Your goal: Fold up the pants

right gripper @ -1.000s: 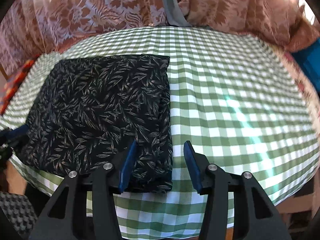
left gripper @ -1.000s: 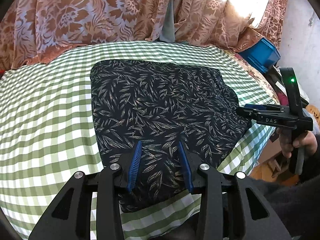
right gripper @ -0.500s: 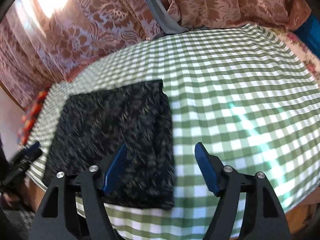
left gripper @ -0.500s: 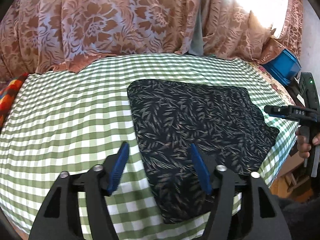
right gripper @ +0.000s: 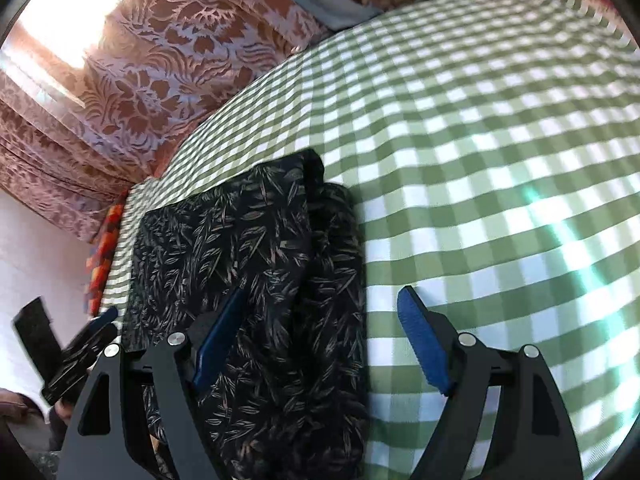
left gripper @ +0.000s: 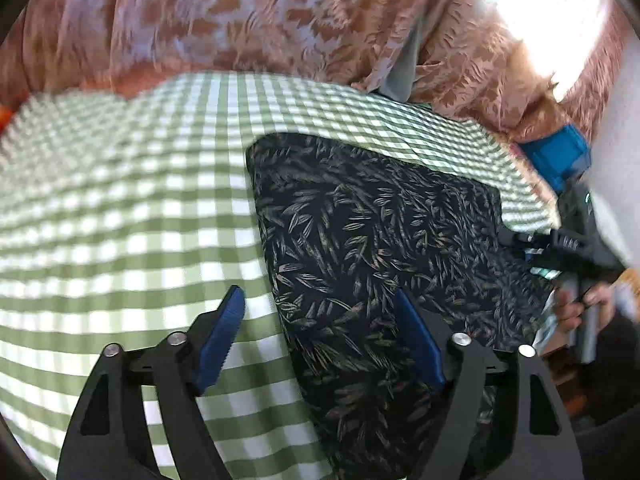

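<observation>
Spread across everything, a green-and-white gingham tablecloth (left gripper: 132, 240), woven and flat. Folded upon it into a thick dark rectangle, soft leaf-printed pants (left gripper: 360, 240), layered edges stacked along the right side. Above opposite edges, left gripper (left gripper: 320, 340) and right gripper (right gripper: 320, 336), ribbed blue pads spread wide, pinching nothing.

The left matte-black two-finger gripper (left gripper: 320, 334) has angular arms with triangular cut-outs, and round silver screw heads sit just behind its fingers. Each finger carries a ridged blue rubber pad (left gripper: 218, 340) on its inner face. The right matte-black two-finger gripper (right gripper: 324, 342) is built alike, with the same silver screws and blue ribbed pads (right gripper: 424, 344). Behind that gripper's fingers a small green light glows on its black body, and a bare-skinned hand (left gripper: 580, 304) grips its handle.
</observation>
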The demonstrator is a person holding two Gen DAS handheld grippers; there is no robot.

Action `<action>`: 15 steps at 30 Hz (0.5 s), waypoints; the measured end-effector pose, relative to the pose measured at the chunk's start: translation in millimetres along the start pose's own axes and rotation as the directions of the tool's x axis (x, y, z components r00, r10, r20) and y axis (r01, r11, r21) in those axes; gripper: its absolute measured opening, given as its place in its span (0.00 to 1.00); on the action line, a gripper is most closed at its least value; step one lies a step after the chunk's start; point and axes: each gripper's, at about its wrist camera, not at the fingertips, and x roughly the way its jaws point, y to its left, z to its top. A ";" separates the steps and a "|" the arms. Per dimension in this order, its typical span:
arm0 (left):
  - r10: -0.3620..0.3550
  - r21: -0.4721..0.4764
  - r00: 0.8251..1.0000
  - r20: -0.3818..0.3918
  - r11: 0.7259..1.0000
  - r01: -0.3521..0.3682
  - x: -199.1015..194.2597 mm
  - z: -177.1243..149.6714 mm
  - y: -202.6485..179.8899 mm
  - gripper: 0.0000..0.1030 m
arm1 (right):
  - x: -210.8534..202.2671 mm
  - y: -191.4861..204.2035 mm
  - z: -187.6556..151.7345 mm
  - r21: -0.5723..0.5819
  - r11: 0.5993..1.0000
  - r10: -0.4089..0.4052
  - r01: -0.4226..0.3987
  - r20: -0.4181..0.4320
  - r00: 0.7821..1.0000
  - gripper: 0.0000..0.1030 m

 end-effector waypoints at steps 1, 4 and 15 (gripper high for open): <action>-0.024 -0.039 1.000 -0.012 0.999 0.024 4.3 1.8 6.6 0.74 | 1.3 -2.2 0.5 0.007 1.000 0.012 -0.012 -0.002 1.000 0.78; -0.098 -0.136 0.995 -0.013 0.986 0.095 11.8 6.8 22.4 0.74 | 1.0 -10.9 1.7 0.022 0.998 0.062 -0.061 -0.004 0.998 0.77; -0.280 -0.260 0.959 -0.035 0.929 0.262 36.1 5.3 32.3 0.72 | -12.0 -24.3 -14.8 0.032 0.968 0.250 -0.249 -0.031 0.968 0.79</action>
